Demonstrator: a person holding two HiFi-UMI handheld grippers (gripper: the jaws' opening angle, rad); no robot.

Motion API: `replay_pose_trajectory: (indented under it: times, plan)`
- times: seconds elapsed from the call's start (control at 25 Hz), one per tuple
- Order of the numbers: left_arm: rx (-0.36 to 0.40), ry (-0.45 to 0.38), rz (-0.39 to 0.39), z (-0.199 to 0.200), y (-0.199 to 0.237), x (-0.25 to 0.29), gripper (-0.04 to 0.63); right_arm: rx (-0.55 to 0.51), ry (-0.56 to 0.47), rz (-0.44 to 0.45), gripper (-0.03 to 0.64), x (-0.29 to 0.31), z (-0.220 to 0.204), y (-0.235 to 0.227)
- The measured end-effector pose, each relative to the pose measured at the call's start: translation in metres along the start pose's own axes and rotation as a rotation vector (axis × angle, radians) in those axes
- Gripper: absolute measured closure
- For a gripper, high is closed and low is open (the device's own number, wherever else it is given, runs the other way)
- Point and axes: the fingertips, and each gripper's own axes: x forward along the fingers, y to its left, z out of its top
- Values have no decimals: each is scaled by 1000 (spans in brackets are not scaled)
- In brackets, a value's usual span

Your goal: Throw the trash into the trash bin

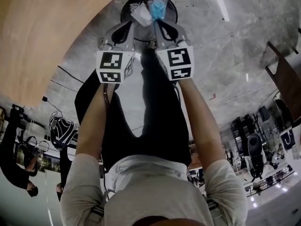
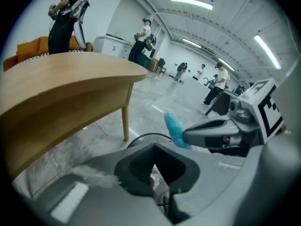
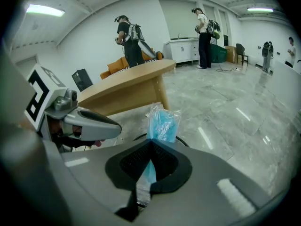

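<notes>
The black trash bin (image 1: 125,9) stands on the floor (image 1: 225,55) near the tabletop (image 2: 70,88) edge; its contents are hidden. Over its opening, the left claw (image 2: 155,175) is clamped on a white wrapper (image 1: 140,13), and the right claw (image 3: 149,171) on a blue packet (image 3: 162,124).

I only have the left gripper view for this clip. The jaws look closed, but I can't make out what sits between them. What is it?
Observer: In the head view, the left hand-held gripper holds a crumpled white wrapper.
Operator: Below the jaws I see only an arc of a dark rim. Are both pieces over the bin?
Observer: Yes. The head view shows the white wrapper and the blue packet both above the round black trash bin.
Operator: Is the other gripper closed on that blue packet?
Observer: Yes. The right gripper view shows the right hand-held gripper shut on it, and the blue piece is sealed in clear plastic.
</notes>
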Motion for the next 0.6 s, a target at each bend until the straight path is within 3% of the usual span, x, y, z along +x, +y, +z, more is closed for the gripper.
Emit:
replay_pose_trajectory:
  times: [0.28, 0.48, 0.6]
  plan:
    - [38, 16, -22, -14, 5, 18, 577, 48, 66, 44, 607, 37, -37, 1]
    - [48, 16, -31, -17, 7, 30, 577, 77, 96, 32, 607, 67, -55, -8]
    - [69, 29, -31, -24, 12, 38, 577, 60, 172, 8, 606, 84, -72, -13]
